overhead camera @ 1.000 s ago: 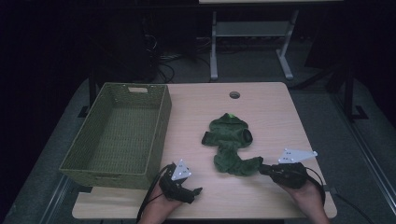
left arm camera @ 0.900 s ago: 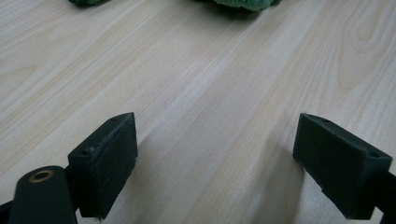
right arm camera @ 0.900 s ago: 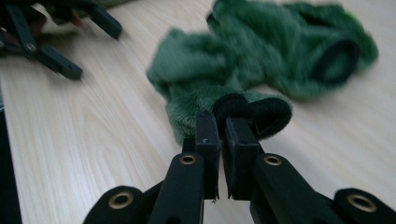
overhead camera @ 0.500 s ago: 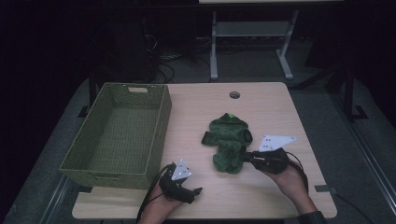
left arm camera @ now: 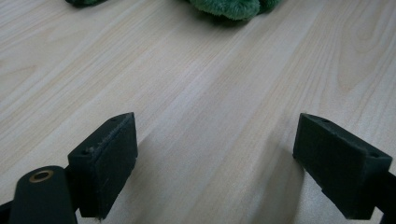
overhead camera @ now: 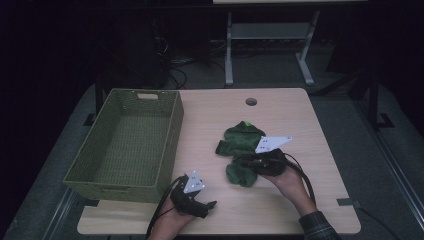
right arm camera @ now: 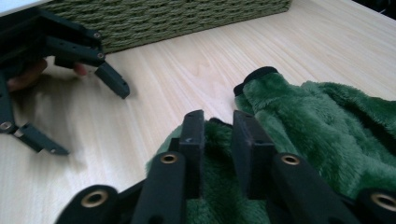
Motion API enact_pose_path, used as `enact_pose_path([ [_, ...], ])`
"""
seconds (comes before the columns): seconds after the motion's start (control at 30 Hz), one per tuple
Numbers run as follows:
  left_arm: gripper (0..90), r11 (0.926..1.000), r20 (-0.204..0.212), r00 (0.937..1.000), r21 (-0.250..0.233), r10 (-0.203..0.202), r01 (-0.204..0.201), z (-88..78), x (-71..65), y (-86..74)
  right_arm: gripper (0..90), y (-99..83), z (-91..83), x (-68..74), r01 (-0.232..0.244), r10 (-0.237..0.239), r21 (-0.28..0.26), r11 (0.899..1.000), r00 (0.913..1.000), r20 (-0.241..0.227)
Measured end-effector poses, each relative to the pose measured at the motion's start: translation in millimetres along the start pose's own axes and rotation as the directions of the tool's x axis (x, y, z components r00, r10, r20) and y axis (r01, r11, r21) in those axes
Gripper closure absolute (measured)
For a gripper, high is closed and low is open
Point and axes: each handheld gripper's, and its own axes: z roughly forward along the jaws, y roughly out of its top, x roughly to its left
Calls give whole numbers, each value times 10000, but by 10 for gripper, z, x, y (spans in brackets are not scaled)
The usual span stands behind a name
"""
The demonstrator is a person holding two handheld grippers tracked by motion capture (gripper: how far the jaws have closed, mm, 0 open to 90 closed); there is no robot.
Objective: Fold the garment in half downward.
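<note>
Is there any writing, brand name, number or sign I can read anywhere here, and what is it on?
No readable text in any view.
Grey plate on the left gripper: a few dark marks, too small to read.
Grey plate on the right gripper: the same kind of dark marks, too small to read.
Green plush garment: a small bright green tab at its far edge, too small to tell if it bears writing.
Woven basket and table: no lettering visible.

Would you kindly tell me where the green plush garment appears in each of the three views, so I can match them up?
High view: the green plush garment lies on the table right of centre, under the right claw.
Left gripper view: its edge sits at the top, centre.
Right gripper view: it covers the lower right, around the jaws.
Shared landmark: the wooden tabletop.
</note>
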Motion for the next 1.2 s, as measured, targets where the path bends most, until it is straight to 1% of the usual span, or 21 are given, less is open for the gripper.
enact_pose_path([
  [0.07, 132, 10000, -1, 10000, -3, 0, 0, 0, 0, 0, 757, -1, 2, -5, -145, 146, -77, 9999, 9999, 92],
  [0.13, 132, 10000, -14, 10000, -4, 3, -3, 1, 0, 0, 815, -13, -21, -36, -321, 325, -212, 9993, 9993, 192],
  [0.2, 131, 10000, -16, 10000, -5, 4, -4, 1, 0, 0, 853, -27, -32, -70, -547, 553, -156, 9984, 9976, 420],
  [0.27, 131, 10000, -15, 10000, -5, 1, -1, 1, -1, 0, 874, -52, 4, -107, -745, 747, -70, 9972, 9956, 560],
  [0.3, 131, 10000, -32, 10000, 29, 55, -55, -1, 3, 1, 877, -66, 45, -126, -837, 837, -8, 9965, 9951, 535],
  [0.33, 131, 10000, -1, 10000, 35, 12, -12, -1, 0, 1, 882, -78, 92, -129, -977, 969, 151, 9951, 9941, 488],
  [0.4, 131, 10000, 15, 10000, 32, -5, 5, -1, -1, 0, 888, -103, 203, -127, -908, 892, 435, 9949, 9953, 387],
  [0.43, 131, 10000, 15, 10000, 32, -6, 6, -1, 0, 0, 891, -115, 254, -112, -987, 968, 628, 9931, 9948, 320],
  [0.53, 131, 10000, 13, 10000, 24, -9, 9, 0, -1, 0, 898, -170, 382, -100, -914, 899, 1100, 9897, 9958, 182],
  [0.57, 131, 10000, 10, 10000, -7, -48, 48, 2, -4, -1, 899, -190, 405, -96, -1061, 1054, 1218, 9869, 9944, 122],
  [0.63, 131, 10000, 9, 10000, -5, -44, 44, 2, -4, -1, 900, -239, 416, -106, -1308, 1322, 1221, 9839, 9912, -29],
  [0.67, 131, 10000, 3, 10000, 1, -41, 41, 1, -5, -1, 900, -265, 419, -123, -1458, 1492, 1329, 9803, 9887, -153],
  [0.7, 131, 10000, 2, 10000, -1, -42, 42, 2, -5, -1, 900, -281, 410, -137, -1695, 1751, 1403, 9755, 9842, -280],
  [0.73, 131, 10000, 5, 10000, -5, -44, 44, 2, -5, -1, 900, -293, 396, -147, -1779, 1852, 1503, 9725, 9821, -357],
  [0.8, 131, 10000, 4, 10000, -6, -42, 42, 2, -5, -1, 900, -313, 384, -142, -1777, 1873, 1603, 9709, 9812, -467],
  [0.83, 131, 10000, 7, 10000, -6, -41, 41, 2, -5, -1, 900, -321, 382, -137, -1714, 1814, 1610, 9720, 9821, -497],
  [1.0, 131, 10000, 21, 10000, 5, -43, 43, 1, -4, 0, 900, -336, 383, -128, -1702, 1792, 1468, 9744, 9825, -501],
  [1.07, 131, 10000, 23, 10000, 13, -48, 48, 1, -4, 1, 899, -319, 365, -126, -1570, 1637, 1395, 9777, 9858, -380],
  [1.1, 131, 10000, 29, 10000, 10, -48, 48, 2, -4, 2, 893, -306, 346, -123, -1530, 1579, 1278, 9799, 9870, -292],
  [1.17, 130, 10000, 42, 10000, 19, -13, 12, 4, -1, 4, 828, -272, 295, -117, -1425, 1450, 1111, 9835, 9893, -147],
  [1.2, 129, 10000, 46, 10000, 38, -21, 21, 7, -3, 11, 805, -250, 260, -121, -1458, 1476, 983, 9844, 9890, -116],
])
